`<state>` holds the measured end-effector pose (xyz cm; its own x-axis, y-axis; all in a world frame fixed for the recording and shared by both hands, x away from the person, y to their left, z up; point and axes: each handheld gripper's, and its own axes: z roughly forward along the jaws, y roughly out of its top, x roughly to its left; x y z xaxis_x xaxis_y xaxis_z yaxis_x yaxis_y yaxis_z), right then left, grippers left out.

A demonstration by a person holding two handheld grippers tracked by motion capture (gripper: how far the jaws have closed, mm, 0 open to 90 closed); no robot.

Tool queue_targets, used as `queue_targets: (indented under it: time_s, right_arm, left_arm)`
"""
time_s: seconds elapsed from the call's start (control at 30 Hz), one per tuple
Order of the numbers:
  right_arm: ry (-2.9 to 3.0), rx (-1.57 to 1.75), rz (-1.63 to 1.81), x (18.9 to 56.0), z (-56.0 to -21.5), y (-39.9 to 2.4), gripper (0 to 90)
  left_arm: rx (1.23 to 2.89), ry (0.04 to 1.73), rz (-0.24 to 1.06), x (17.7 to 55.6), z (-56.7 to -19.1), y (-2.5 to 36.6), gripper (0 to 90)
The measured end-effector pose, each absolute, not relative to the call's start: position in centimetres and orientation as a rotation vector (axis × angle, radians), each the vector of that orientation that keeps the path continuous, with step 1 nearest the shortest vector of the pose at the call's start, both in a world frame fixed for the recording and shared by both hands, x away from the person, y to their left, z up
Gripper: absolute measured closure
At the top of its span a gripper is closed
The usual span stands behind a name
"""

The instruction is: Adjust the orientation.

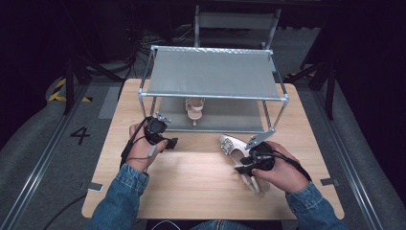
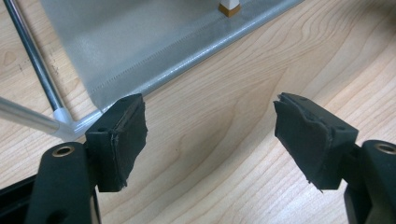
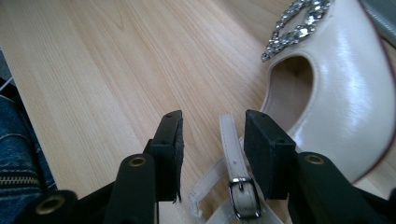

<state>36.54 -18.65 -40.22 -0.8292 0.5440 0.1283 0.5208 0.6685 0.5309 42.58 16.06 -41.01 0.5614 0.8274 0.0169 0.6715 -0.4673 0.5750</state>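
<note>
Shoe [image 3: 336,93] bears no readable brand; floor [image 1: 80,135] marking reads "4".

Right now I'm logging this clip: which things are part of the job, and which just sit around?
In the job:
shoe on the table
right gripper, jaws astride its strap
shoe rack
second shoe on its lower shelf

Just around:
left gripper, open
chair

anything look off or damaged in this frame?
Yes: the left gripper pads look frayed and ragged at the edges. One cream shoe lies on the table, while its mate stands on the rack's lower shelf.
</note>
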Motion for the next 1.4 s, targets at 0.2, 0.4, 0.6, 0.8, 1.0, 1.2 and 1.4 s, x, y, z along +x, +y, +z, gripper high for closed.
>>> queue_targets:
  time_s: [0.2, 0.4, 0.6, 0.8, 1.0, 1.2, 1.4]
  right_arm:
    - [2.853, 0.883, 0.824, 36.9, -41.4, -17.4, 58.8]
    - [2.869, 0.861, 0.75, 37.4, -42.7, -16.8, 61.7]
    - [2.885, 0.826, 0.703, 37.4, -43.4, -16.2, 69.3]
    - [2.858, 0.767, 0.653, 37.3, -43.3, -16.1, 81.4]
    - [2.824, 0.769, 0.696, 37.0, -42.6, -16.5, 81.9]
    - [2.784, 0.769, 0.734, 36.4, -41.1, -17.3, 82.0]
    - [2.73, 0.78, 0.767, 36.0, -39.6, -18.4, 81.9]
  left_arm:
    - [2.288, 1.211, 0.399, 42.3, -41.1, 16.3, 25.3]
    - [2.29, 1.22, 0.414, 42.2, -41.2, 16.6, 25.3]
    - [2.304, 1.209, 0.402, 42.1, -41.2, 16.3, 25.0]
    - [2.31, 1.197, 0.403, 42.3, -41.4, 16.4, 24.8]
    - [2.318, 1.189, 0.39, 42.4, -41.5, 16.0, 24.5]
    - [2.328, 1.181, 0.385, 42.6, -41.6, 15.8, 24.1]
    - [2.322, 1.175, 0.393, 42.8, -41.5, 15.7, 24.1]
